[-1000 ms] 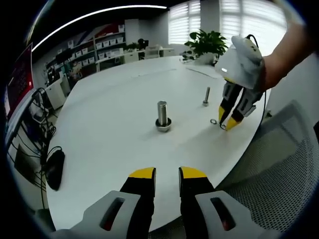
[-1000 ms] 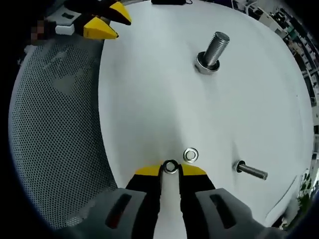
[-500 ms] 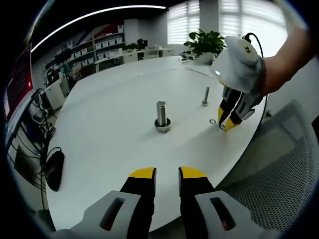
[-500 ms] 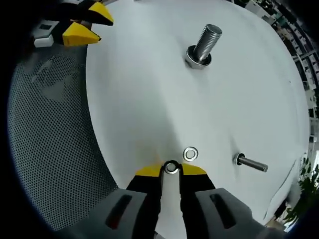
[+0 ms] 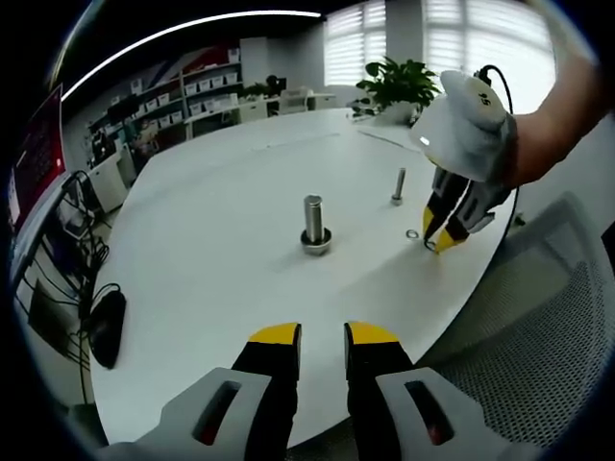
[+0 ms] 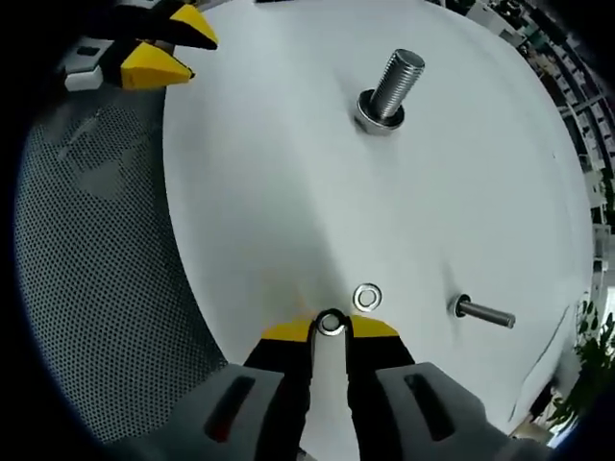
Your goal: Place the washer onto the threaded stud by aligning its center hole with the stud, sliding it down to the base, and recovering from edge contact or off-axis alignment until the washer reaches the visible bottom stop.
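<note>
The right claw is down at the white surface, its yellow tips pinching a washer by the rim, apparently so the center hole stays free for the stud. Whether that washer is lifted or touching the surface cannot be told. A second washer lies flat just beyond the held one, on the stud's side, and a thin bolt stands a little further off to one side. The stud stands upright in its wide base nut, well apart from the pinched washer, so the carry across and the alignment over the threaded tip are judged yet to come. In the left gripper view, the stud sits mid-surface with the right claw beyond it, near the surface edge, beside the thin bolt. The left claw hovers short of the stud, jaws a little apart and gripping nothing, likely kept back to leave the approach open. A mesh chair sits by the edge nearest the washers.
</note>
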